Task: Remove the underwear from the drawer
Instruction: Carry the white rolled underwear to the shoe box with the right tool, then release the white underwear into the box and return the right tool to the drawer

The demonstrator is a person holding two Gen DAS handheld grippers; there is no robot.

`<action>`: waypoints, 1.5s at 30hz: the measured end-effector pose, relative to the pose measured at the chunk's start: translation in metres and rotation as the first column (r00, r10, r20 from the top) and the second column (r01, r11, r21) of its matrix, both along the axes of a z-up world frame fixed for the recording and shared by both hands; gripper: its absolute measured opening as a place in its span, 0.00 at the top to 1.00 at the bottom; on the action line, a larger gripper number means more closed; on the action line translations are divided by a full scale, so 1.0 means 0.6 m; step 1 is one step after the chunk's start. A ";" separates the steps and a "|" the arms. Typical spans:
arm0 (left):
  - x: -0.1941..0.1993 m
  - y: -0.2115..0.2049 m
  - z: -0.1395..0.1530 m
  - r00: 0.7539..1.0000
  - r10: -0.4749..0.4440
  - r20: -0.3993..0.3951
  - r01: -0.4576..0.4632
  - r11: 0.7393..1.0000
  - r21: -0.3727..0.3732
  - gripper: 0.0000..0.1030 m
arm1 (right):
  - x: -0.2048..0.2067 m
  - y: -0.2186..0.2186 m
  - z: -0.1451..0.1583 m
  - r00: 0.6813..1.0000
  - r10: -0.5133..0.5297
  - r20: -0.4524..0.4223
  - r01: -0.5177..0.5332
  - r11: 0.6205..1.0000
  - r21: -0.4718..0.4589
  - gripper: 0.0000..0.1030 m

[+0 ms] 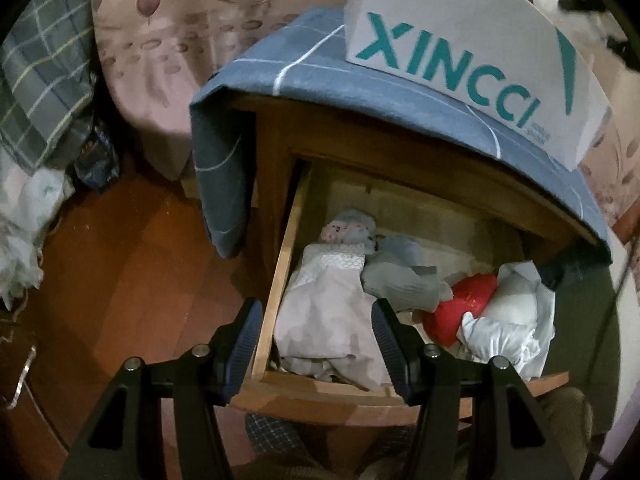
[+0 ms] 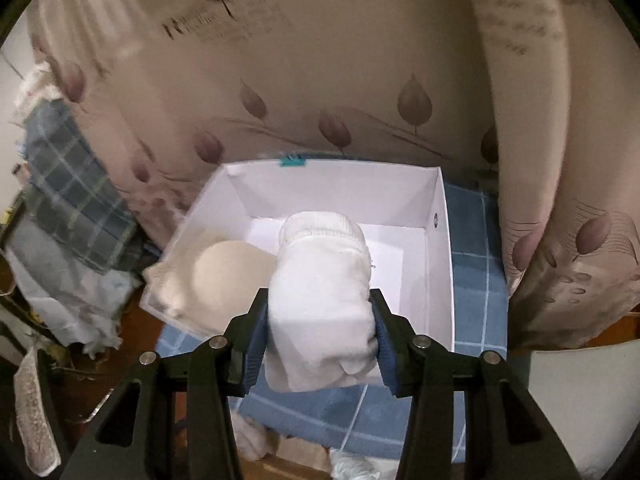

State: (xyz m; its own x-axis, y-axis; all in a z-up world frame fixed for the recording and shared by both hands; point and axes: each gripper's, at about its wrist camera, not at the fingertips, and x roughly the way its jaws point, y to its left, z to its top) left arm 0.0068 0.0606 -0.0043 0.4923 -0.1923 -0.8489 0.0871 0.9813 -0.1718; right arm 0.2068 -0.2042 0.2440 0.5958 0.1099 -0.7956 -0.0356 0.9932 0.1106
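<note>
The wooden drawer [image 1: 276, 280] of a nightstand stands pulled open. Folded underwear lies in it: a pale pink piece [image 1: 324, 312], a grey piece [image 1: 404, 284], a red piece [image 1: 460, 312] and white pieces [image 1: 508, 320]. My left gripper [image 1: 316, 344] is open and empty above the drawer's front left corner. My right gripper [image 2: 318, 348] is shut on a white folded piece of underwear [image 2: 320, 300], held over the front rim of a white open box [image 2: 440, 240]. A beige bra [image 2: 224, 272] lies in the box, draped over its left wall.
The white box, printed XINCCI [image 1: 460, 52], stands on the nightstand top on a blue checked cloth [image 1: 320, 76], which also shows in the right wrist view [image 2: 476, 264]. A bed with pink leaf-print bedding [image 2: 320, 80] is behind. Plaid fabric [image 1: 44, 92] and a wooden floor [image 1: 132, 280] lie left.
</note>
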 end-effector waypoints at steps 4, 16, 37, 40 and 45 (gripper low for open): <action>0.003 0.011 -0.004 1.000 0.019 -0.014 -0.019 0.999 -0.038 0.43 | 0.046 0.003 -0.050 0.995 -0.037 -0.089 0.032 0.998 -0.056 0.56; 0.006 0.013 -0.006 0.999 0.022 -0.024 -0.024 0.998 -0.060 0.43 | 0.080 -0.006 -0.133 0.972 -0.097 -0.212 0.085 0.994 -0.064 0.52; 0.011 0.014 -0.018 0.997 0.028 -0.073 -0.033 0.997 -0.063 0.43 | -0.184 0.003 -0.073 0.965 0.132 -0.225 -0.133 0.991 0.010 0.37; 0.012 0.015 -0.022 0.995 0.030 -0.090 -0.036 0.997 -0.069 0.43 | -0.222 0.003 -0.118 0.938 0.154 -0.310 -0.154 0.988 0.023 0.37; 0.015 0.017 -0.026 0.994 0.026 -0.108 -0.034 0.996 -0.078 0.43 | -0.258 0.000 -0.237 0.877 0.154 -0.455 -0.147 0.988 0.052 0.37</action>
